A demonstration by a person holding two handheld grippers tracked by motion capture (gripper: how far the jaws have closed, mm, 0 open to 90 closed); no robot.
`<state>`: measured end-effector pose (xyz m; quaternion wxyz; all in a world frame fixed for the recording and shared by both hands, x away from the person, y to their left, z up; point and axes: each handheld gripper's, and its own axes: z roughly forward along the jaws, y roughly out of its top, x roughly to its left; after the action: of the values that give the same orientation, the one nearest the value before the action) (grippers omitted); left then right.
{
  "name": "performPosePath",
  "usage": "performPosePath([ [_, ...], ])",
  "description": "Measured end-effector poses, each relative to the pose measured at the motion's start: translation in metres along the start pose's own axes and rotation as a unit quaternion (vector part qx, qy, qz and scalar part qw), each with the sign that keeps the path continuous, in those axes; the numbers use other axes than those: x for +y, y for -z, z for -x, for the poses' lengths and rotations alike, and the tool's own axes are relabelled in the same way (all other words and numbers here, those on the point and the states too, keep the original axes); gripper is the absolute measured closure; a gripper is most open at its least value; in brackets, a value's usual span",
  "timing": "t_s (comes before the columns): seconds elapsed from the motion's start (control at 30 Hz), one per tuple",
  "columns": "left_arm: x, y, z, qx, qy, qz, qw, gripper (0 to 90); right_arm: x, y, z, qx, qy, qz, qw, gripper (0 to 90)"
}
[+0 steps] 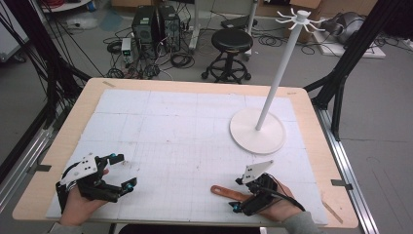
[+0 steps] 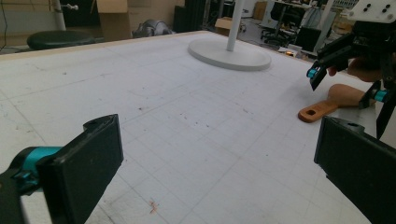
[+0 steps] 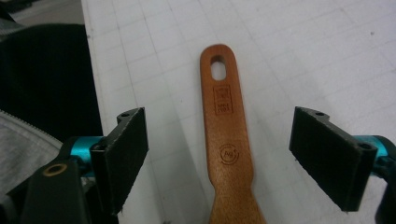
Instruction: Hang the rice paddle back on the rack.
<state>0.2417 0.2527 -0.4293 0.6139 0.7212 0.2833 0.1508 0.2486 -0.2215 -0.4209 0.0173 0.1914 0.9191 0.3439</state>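
Lying flat: brown wooden spatula [image 3: 228, 140], hole in handle; both grippers' jaws apart, empty.

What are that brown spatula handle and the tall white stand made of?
The spatula handle looks like wood with a smooth reddish-brown finish: faint grain and marks that seem burned in. The stand is matt white all over, with a thin pole; painted metal or plastic, I cannot tell which.
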Motion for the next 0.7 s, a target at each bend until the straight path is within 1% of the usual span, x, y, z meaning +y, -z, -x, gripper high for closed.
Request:
performPosePath([
  [0.1,-0.0004,0.0002,0.0002,0.000,-0.001,-0.002,1.0000,1.8,0.0002,0.0001,0.0006,-0.003,-0.004,-0.010,0.9999,21.3],
  [0.23,-0.0004,0.0006,0.0012,0.000,-0.002,-0.001,1.0000,1.8,0.0025,0.0000,0.0011,-0.014,0.001,-0.026,0.9996,24.0],
  [0.4,-0.0009,0.0002,0.0010,0.000,0.000,-0.003,1.0000,1.8,0.0045,-0.0019,0.0003,-0.022,0.001,-0.046,0.9987,28.1],
  [0.47,-0.0013,0.0006,0.0008,0.000,-0.002,-0.004,1.0000,1.8,0.0045,-0.0027,0.0014,-0.020,0.004,-0.051,0.9985,29.0],
  [0.5,-0.0014,0.0009,0.0014,0.001,0.002,-0.003,1.0000,1.8,0.0044,-0.0034,0.0016,-0.018,0.004,-0.053,0.9984,29.6],
  [0.63,-0.0015,0.0024,0.0015,0.003,0.001,-0.002,1.0000,1.8,0.0049,-0.0063,0.0014,-0.013,0.006,-0.059,0.9982,32.3],
  [0.7,-0.0017,0.0027,0.0014,0.003,0.000,-0.003,1.0000,1.8,0.0055,-0.0073,0.0008,-0.015,0.010,-0.065,0.9977,33.9],
])
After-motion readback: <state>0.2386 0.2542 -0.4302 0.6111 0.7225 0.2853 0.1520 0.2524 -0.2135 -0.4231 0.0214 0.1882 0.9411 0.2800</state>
